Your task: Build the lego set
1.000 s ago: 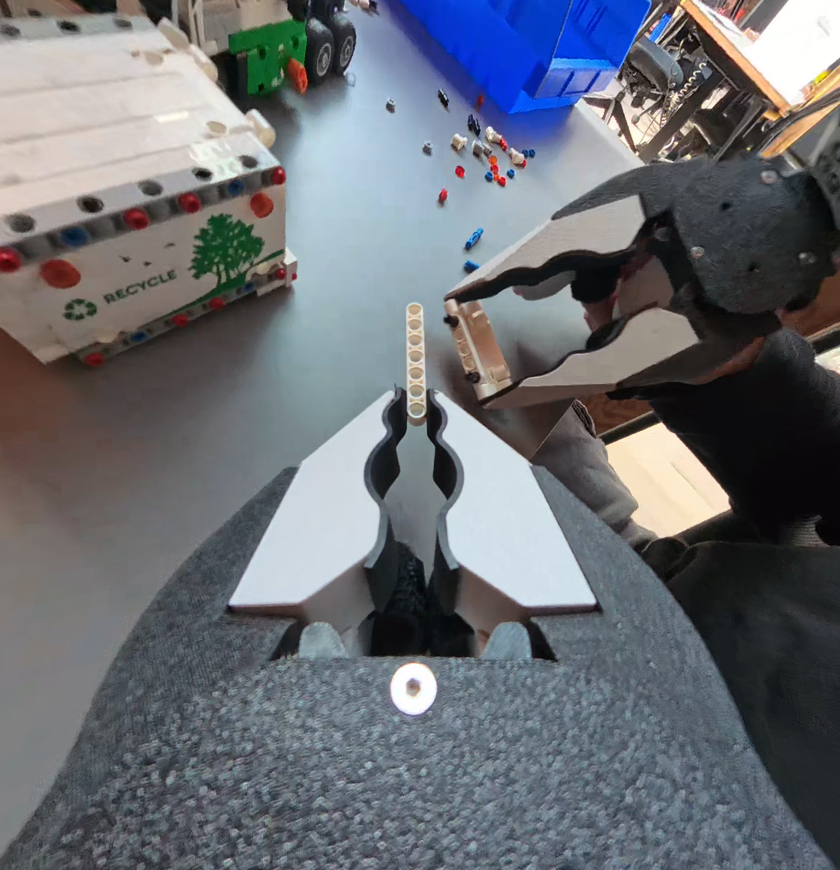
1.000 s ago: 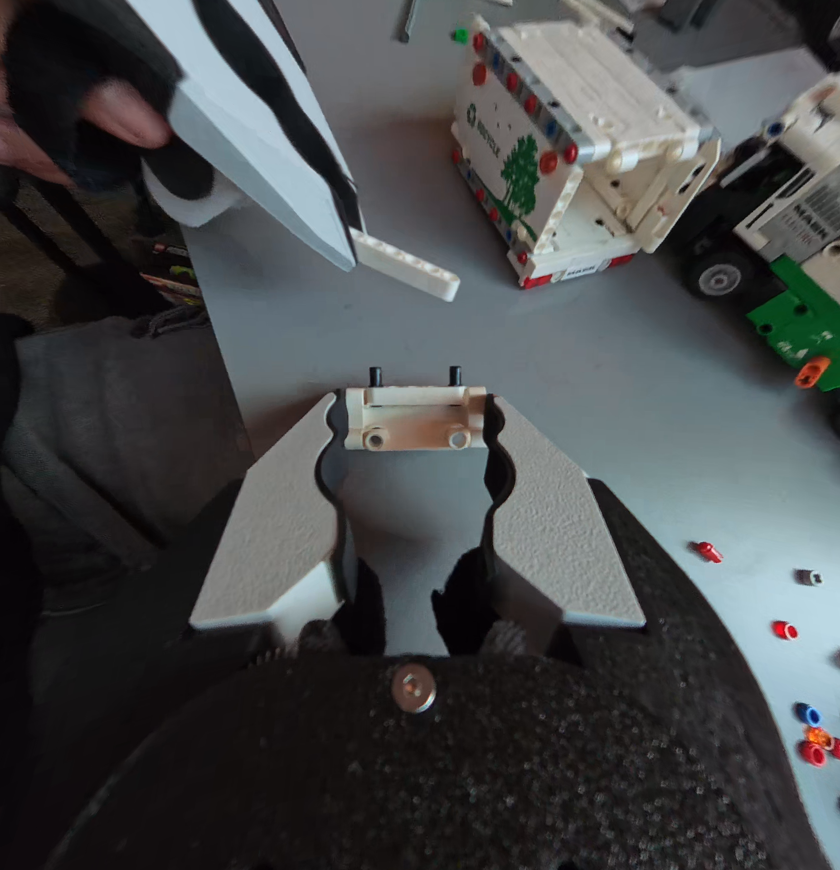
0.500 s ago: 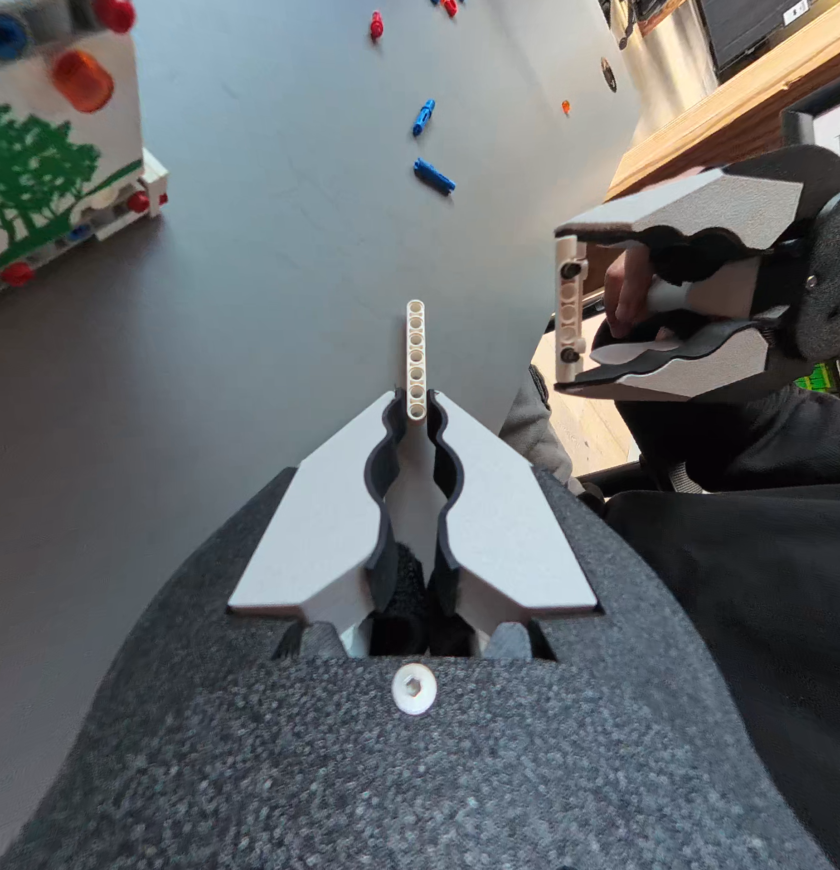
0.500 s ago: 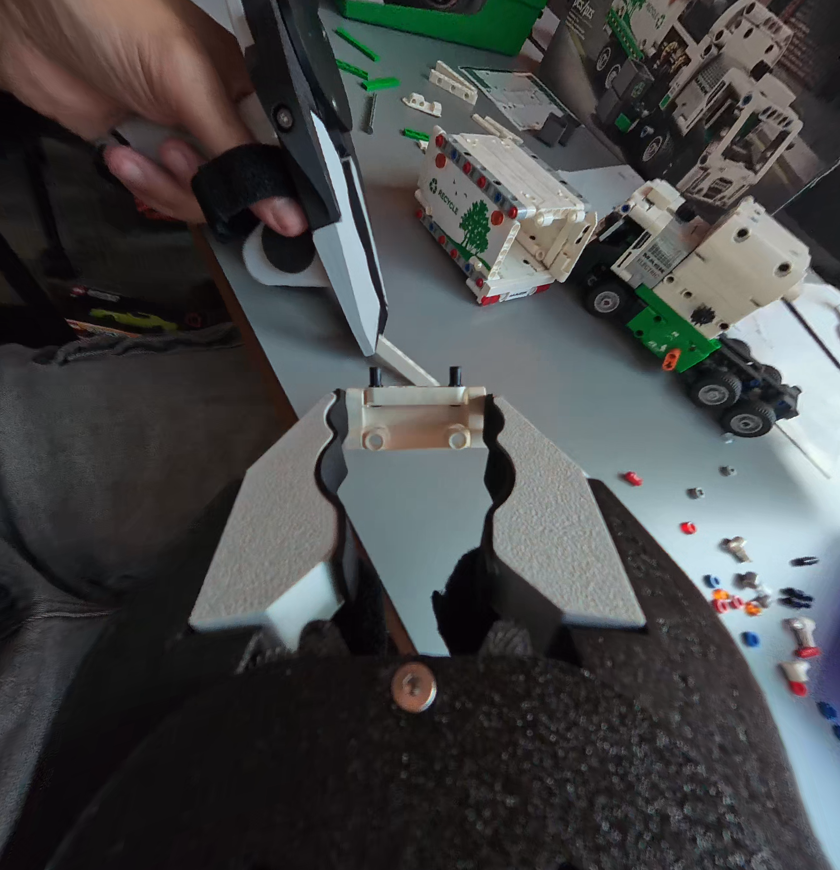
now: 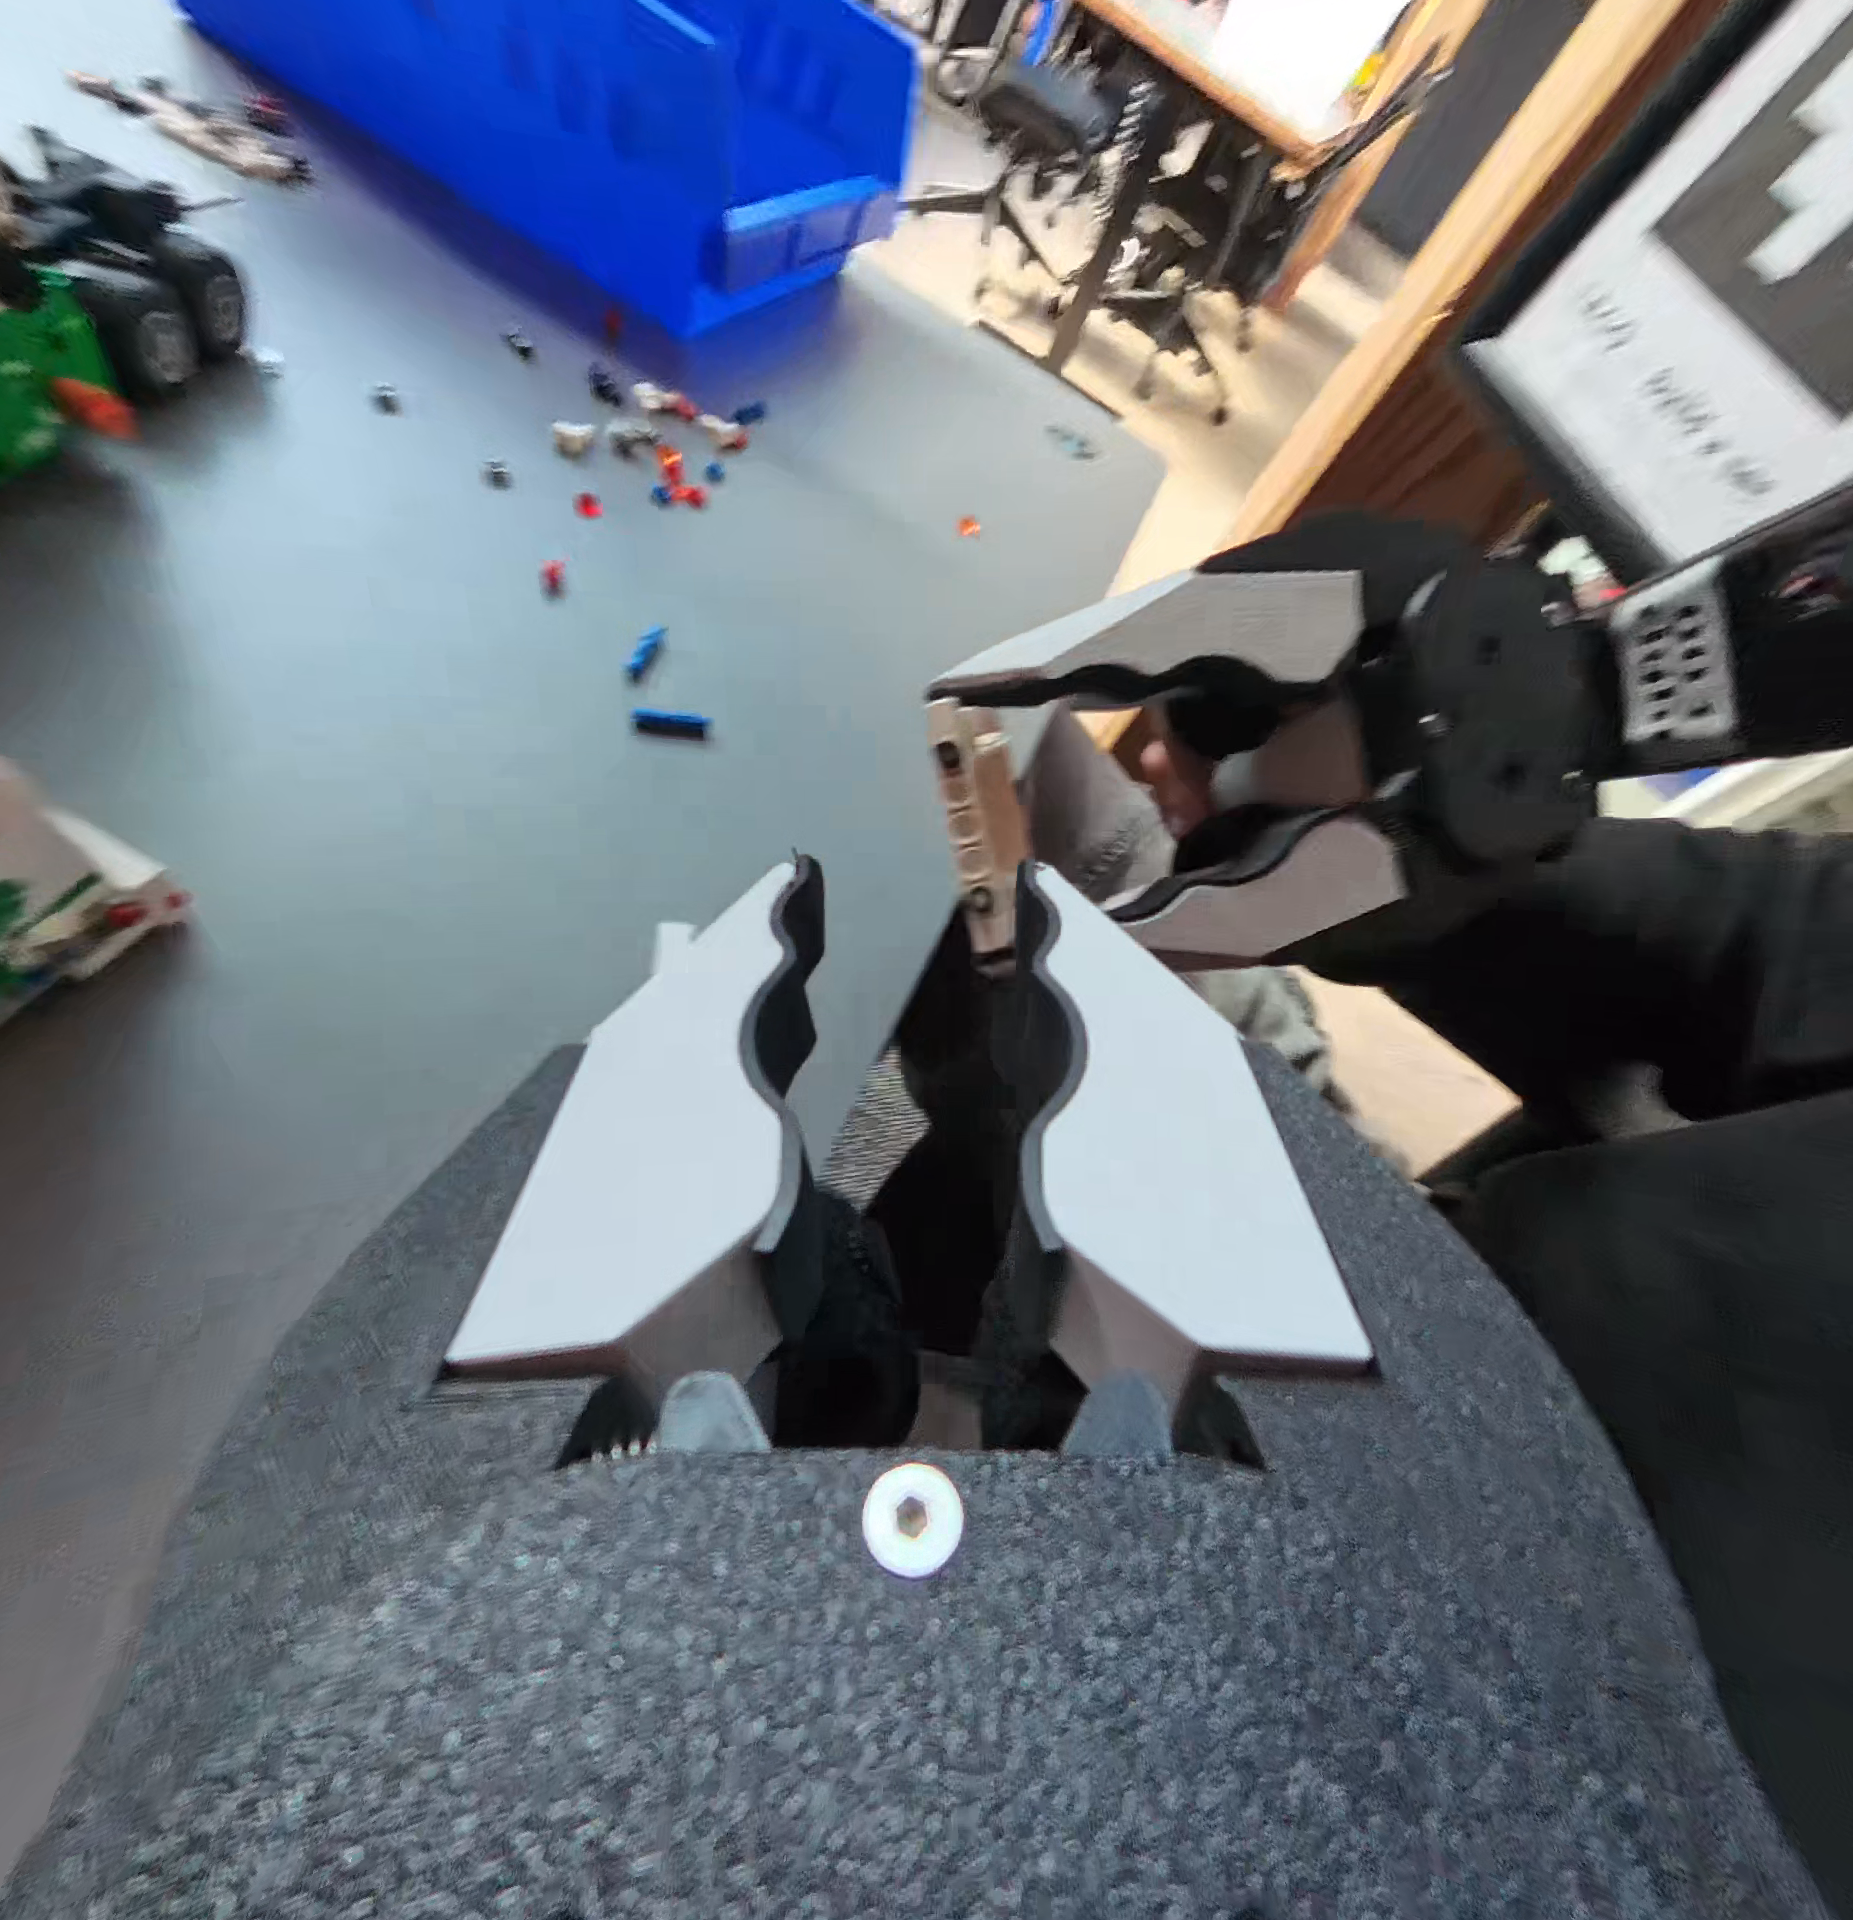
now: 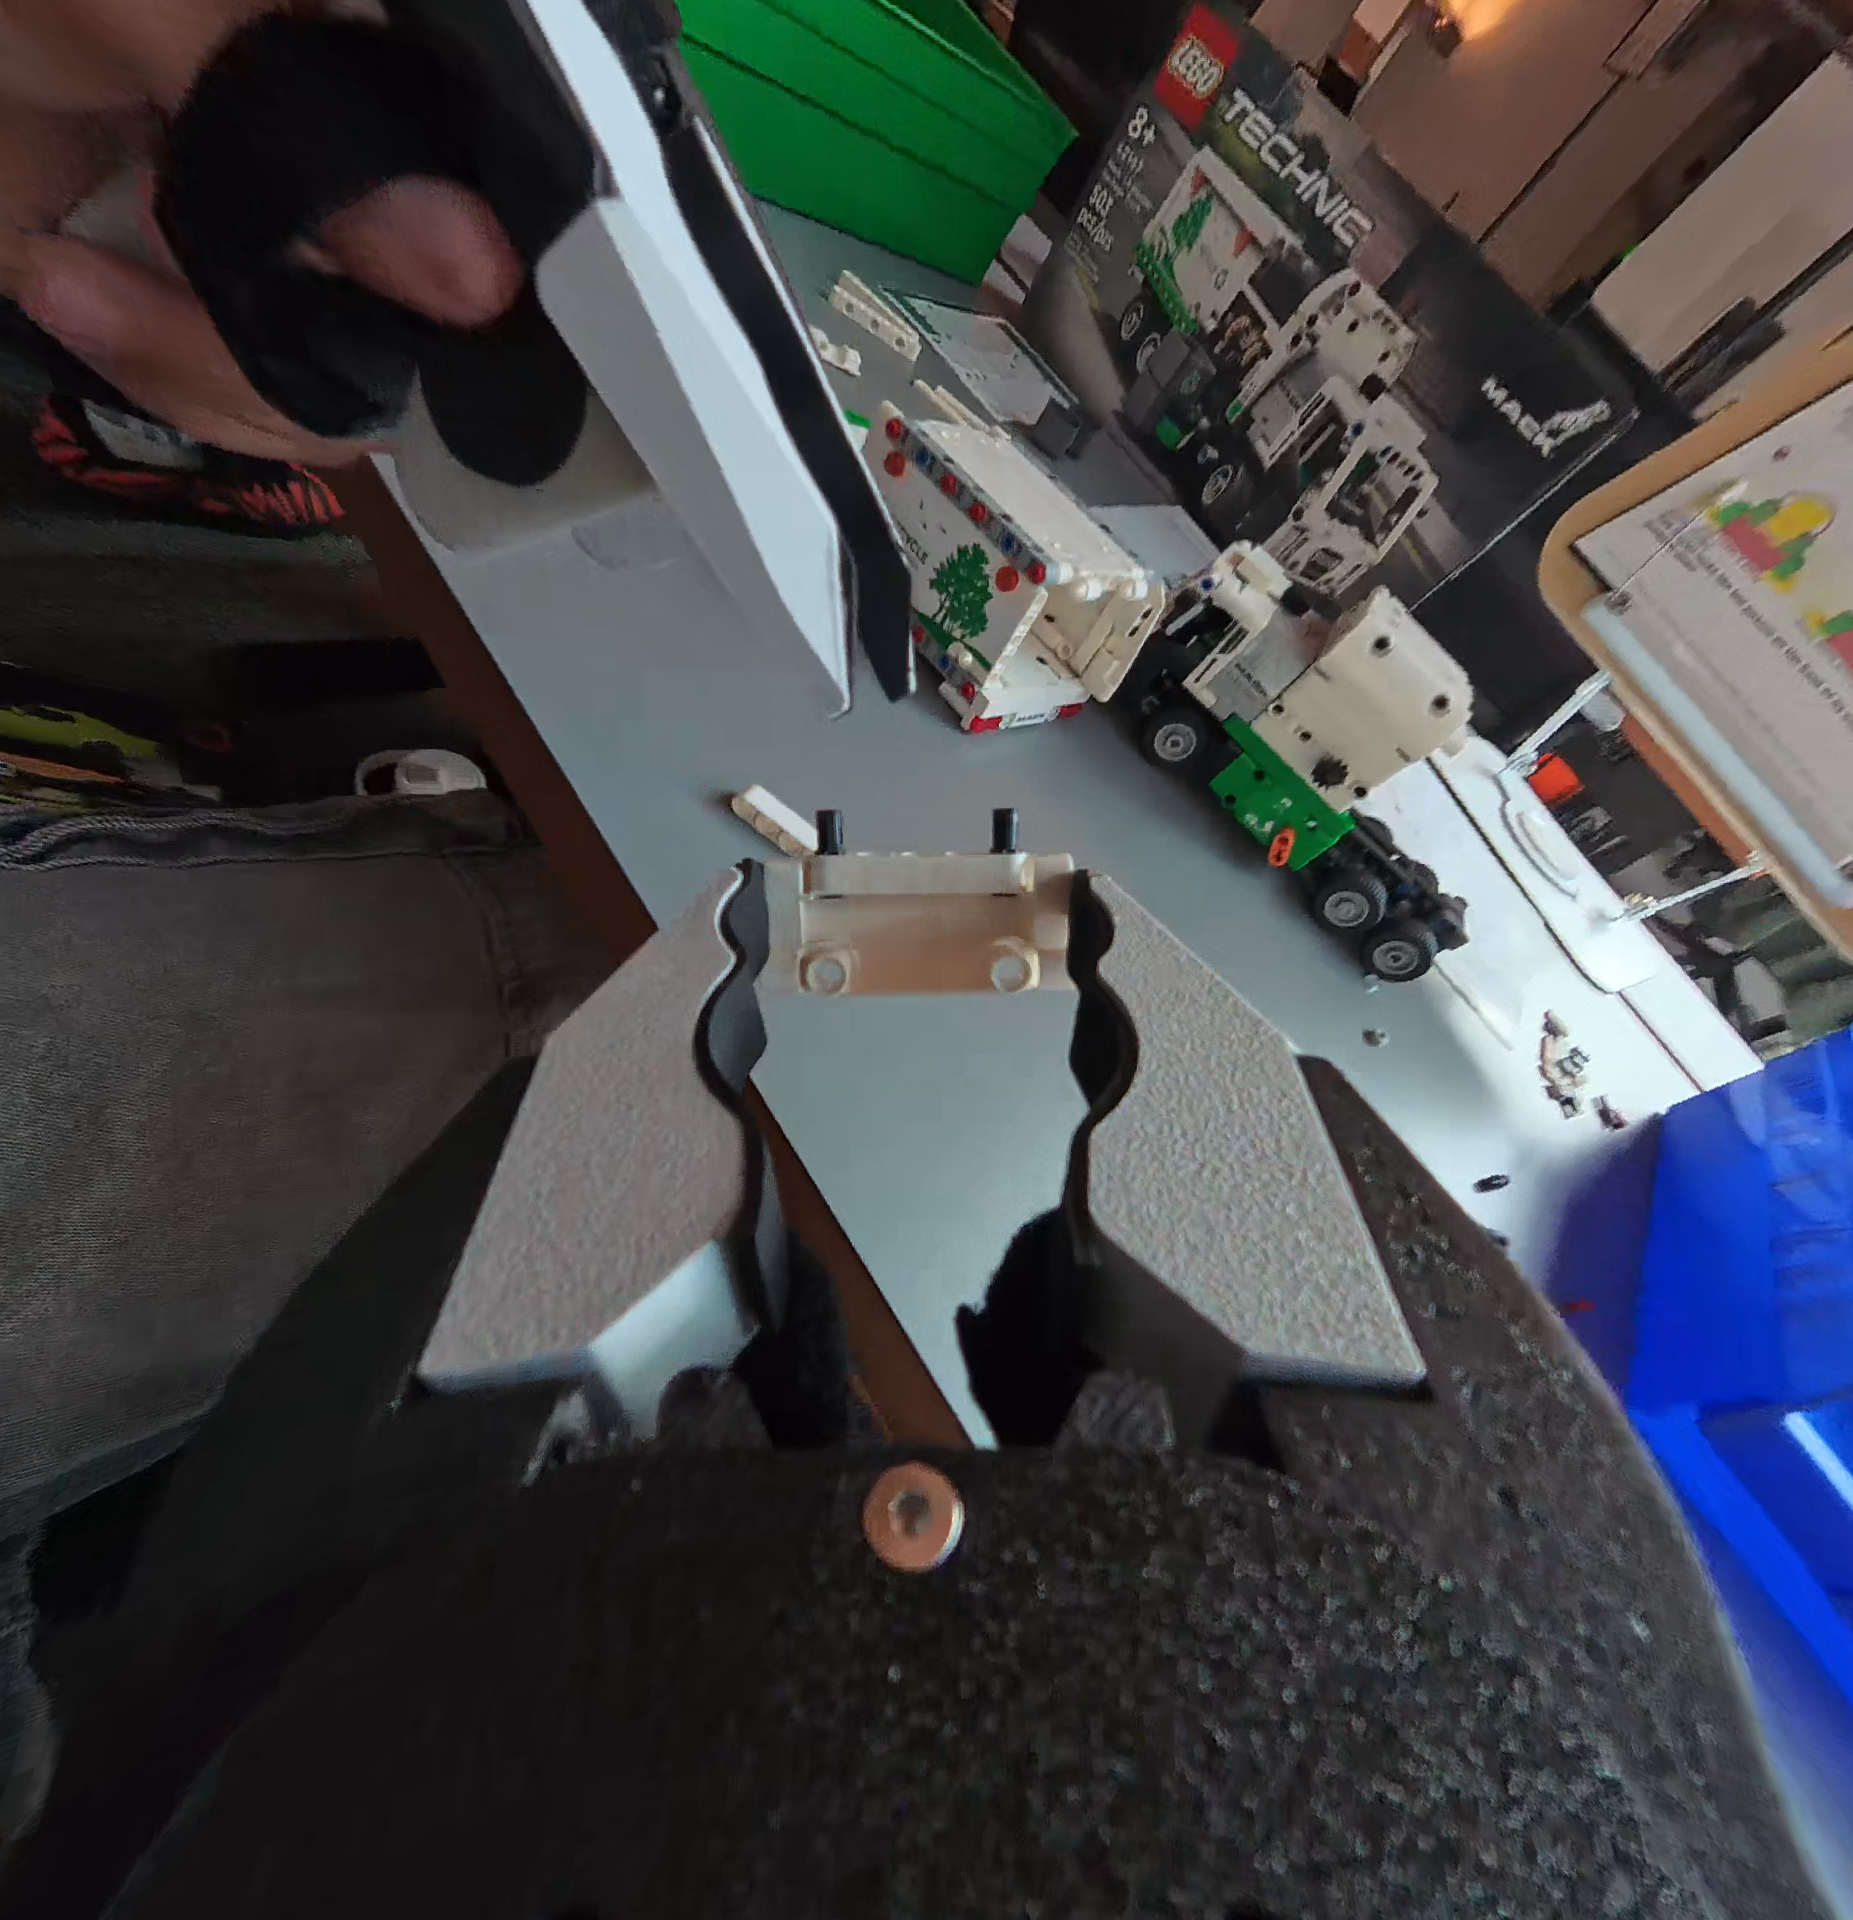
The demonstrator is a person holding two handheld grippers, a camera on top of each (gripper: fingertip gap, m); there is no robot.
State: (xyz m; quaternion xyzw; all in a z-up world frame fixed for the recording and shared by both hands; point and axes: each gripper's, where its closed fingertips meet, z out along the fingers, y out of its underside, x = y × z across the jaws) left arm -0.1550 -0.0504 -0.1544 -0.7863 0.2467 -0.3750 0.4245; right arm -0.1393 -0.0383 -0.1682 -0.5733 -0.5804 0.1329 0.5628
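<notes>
White beam released; left gripper (image 5: 917, 899) now parted, empty.
Beam (image 6: 771, 812) seen lying on bench (image 6: 1005, 769); white bracket (image 6: 927, 925) clamped in right gripper (image 6: 922, 935).

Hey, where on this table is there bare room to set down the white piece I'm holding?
Bare grey table lies between the white recycling body, the scattered small pins and the table's near edge. In the right wrist view, a loose white beam lies just ahead of the held white piece. It is crowded near the blue bin and the truck.
</notes>
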